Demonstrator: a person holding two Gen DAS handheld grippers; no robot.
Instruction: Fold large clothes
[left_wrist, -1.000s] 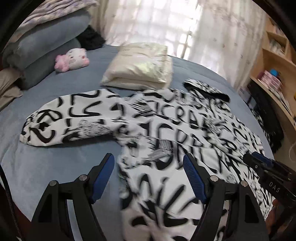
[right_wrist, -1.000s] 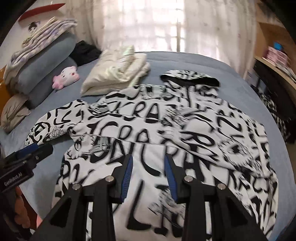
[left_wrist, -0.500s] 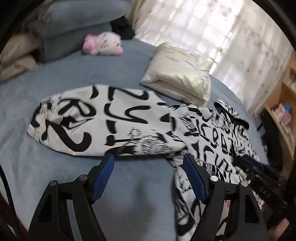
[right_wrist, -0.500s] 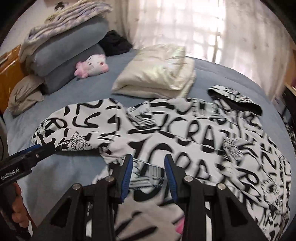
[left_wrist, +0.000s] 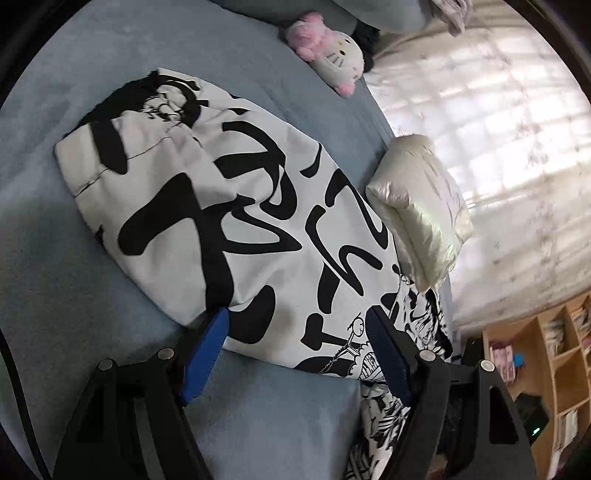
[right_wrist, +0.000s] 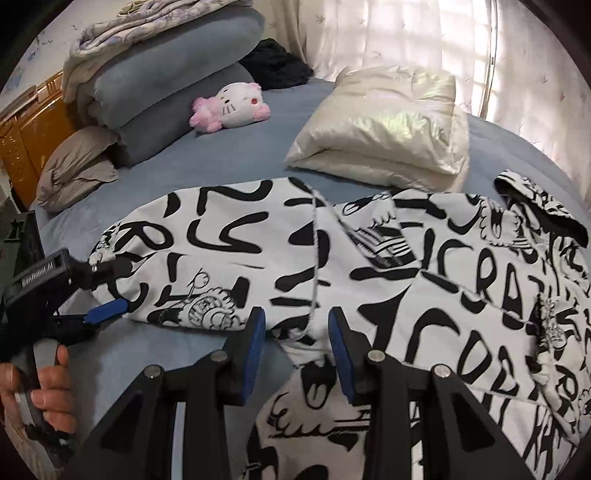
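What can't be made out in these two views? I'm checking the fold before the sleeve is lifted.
- Black-and-white printed hoodie: its hem runs under the right gripper and off the right wrist view's bottom edge.
- Left gripper: contact with the sleeve is unclear in both views.
- Wooden shelf: contents too small, at the left wrist view's rim.

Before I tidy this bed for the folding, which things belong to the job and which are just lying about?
Job:
black-and-white graffiti-print hooded garment
its outstretched sleeve
left tool
right tool

Lying about:
folded shiny cream padded jacket
pink-and-white plush cat toy
stacked grey-blue quilts
taupe pillow
black cloth bundle
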